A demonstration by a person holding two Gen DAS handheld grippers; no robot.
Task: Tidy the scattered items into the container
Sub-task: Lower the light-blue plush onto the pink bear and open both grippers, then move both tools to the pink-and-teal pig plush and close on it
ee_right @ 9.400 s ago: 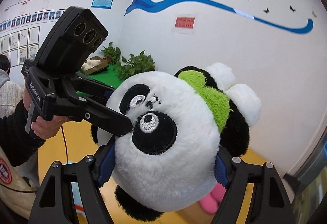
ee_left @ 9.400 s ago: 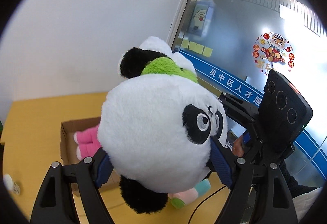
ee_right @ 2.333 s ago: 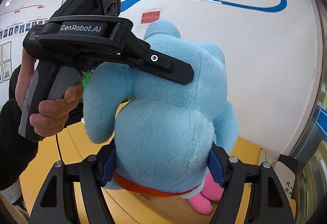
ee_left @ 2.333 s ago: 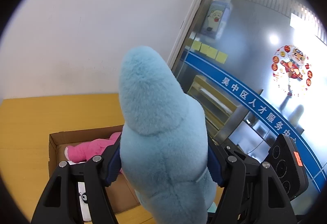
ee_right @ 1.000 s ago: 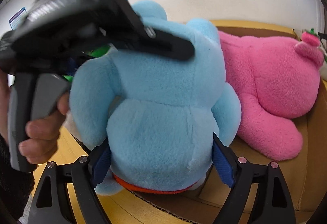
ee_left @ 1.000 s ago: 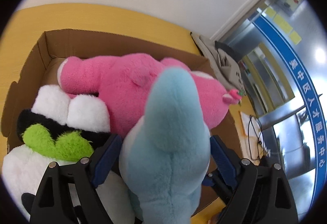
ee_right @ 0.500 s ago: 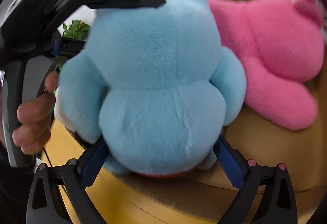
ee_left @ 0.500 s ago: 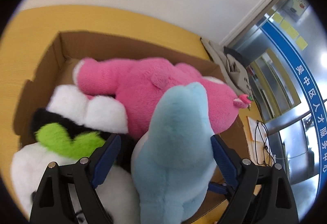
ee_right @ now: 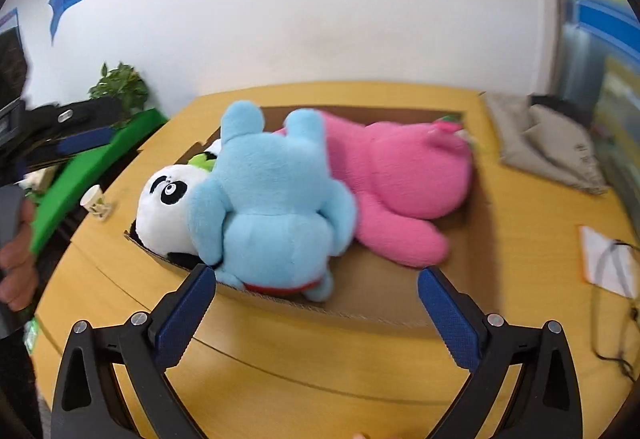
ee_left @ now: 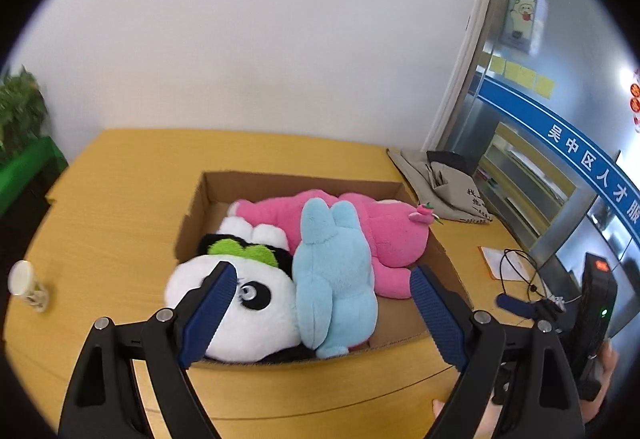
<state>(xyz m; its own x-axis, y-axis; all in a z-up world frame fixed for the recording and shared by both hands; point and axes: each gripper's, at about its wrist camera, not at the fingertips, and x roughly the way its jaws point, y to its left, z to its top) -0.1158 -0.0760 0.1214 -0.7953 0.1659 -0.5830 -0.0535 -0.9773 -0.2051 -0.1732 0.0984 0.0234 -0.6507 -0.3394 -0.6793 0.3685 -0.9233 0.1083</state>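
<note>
A cardboard box (ee_left: 196,207) (ee_right: 384,309) stands on the yellow table and holds three plush toys. A light blue plush (ee_left: 336,279) (ee_right: 272,207) lies in the middle, partly on a panda plush (ee_left: 240,303) (ee_right: 168,211) at the left. A pink plush (ee_left: 384,231) (ee_right: 408,175) lies at the right and back. My left gripper (ee_left: 320,299) is open and empty, above the box's near edge. My right gripper (ee_right: 316,299) is open and empty, in front of the box's near wall.
A white paper cup (ee_left: 24,283) (ee_right: 94,201) stands on the table left of the box. A beige cloth bag (ee_left: 448,187) (ee_right: 552,143) lies at the right back. Papers and a black cable (ee_left: 516,271) (ee_right: 612,263) lie at the right. A green planter (ee_right: 92,163) stands at the left.
Both grippers have opened, let go of the blue plush and pulled back from the box. The blue plush now rests in the box between the panda and the pink plush.
</note>
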